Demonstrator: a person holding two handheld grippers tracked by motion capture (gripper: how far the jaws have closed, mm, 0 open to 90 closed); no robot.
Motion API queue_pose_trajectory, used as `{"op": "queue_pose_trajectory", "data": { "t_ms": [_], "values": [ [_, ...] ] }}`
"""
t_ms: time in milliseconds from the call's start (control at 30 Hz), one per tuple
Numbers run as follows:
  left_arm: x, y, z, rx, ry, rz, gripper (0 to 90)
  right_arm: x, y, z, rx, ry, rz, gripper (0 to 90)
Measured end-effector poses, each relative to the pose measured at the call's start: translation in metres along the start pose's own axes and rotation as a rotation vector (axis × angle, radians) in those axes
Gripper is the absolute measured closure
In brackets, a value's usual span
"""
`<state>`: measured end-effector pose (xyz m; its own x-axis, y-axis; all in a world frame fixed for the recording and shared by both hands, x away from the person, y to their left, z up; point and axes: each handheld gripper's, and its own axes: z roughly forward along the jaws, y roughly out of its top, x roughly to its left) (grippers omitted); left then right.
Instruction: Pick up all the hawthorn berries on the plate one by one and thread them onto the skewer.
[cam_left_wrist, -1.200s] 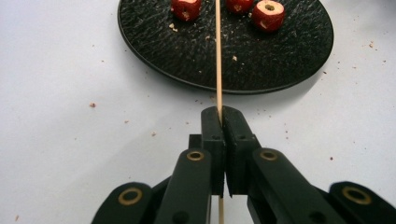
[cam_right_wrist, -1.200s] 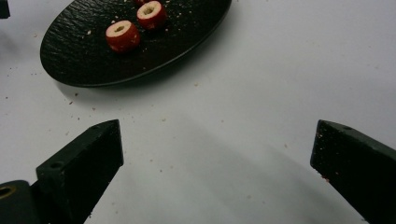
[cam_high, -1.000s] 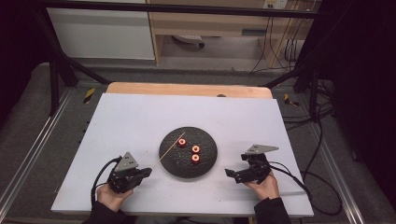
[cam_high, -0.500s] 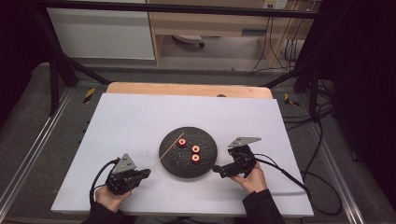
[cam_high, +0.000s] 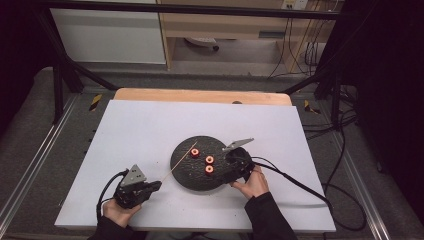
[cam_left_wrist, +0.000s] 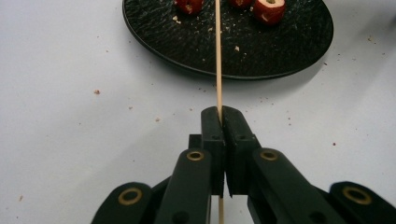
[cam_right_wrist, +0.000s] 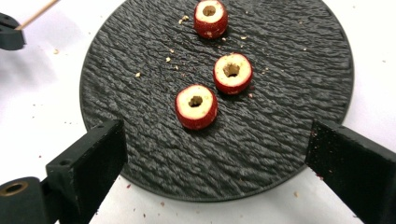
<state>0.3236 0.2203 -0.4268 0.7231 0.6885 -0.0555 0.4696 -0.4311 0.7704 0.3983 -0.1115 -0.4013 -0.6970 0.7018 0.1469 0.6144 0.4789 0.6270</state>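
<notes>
Leftmost, at seven o'clock on the bench (cam_high: 125, 125): left gripper (cam_high: 159, 184) with fingers (cam_left_wrist: 212, 128) pinched shut on the thin wooden skewer (cam_left_wrist: 218, 56), gripping it near the butt end and leaving a long free length slanting toward one o'clock across the rim of the black plate (cam_high: 187, 180). Worth fearing first: bending or snapping of that slender stick if pushed off-axis, or slipping back through the narrow grip under any resistance. Further right, near the plate's middle: three cored red fruit rings (cam_right_wrist: 196, 106), (cam_right_wrist: 232, 72), (cam_right_wrist: 210, 17), lying apart with holes facing up, crumbs scattered about. Likely trouble here: missing so small a hole, splitting the soft flesh, or nudging a ring so that it slides over the textured surface. Rightmost, over the plate's four o'clock edge: right gripper (cam_right_wrist: 219, 154), fingers (cam_right_wrist: 91, 154) spread wide, holding nothing, straddling the nearest ring from a distance. Closing too hard could crush that ring; closing off-centre could flick it into its neighbour or off the plate. Pressing down on the rim might also tip or shift the plate and carry every ring away from the skewer tip.
</notes>
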Motion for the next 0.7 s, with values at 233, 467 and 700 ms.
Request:
{"op": "queue_pose_trajectory", "data": {
  "t_ms": [233,467,700],
  "values": [
    [0.001,0.000,0.000,0.001,-0.005,-0.004,87.4,0.005,0.015,0.010,0.044,0.018,0.036,11.9],
    [0.002,-0.001,0.001,0.004,-0.007,-0.006,87.4,0.008,0.022,0.024,0.078,0.043,0.097,26.6],
    [0.002,-0.001,0.001,0.006,-0.009,-0.006,87.4,0.008,0.022,0.031,0.089,0.039,0.142,37.8]
  ]
}}
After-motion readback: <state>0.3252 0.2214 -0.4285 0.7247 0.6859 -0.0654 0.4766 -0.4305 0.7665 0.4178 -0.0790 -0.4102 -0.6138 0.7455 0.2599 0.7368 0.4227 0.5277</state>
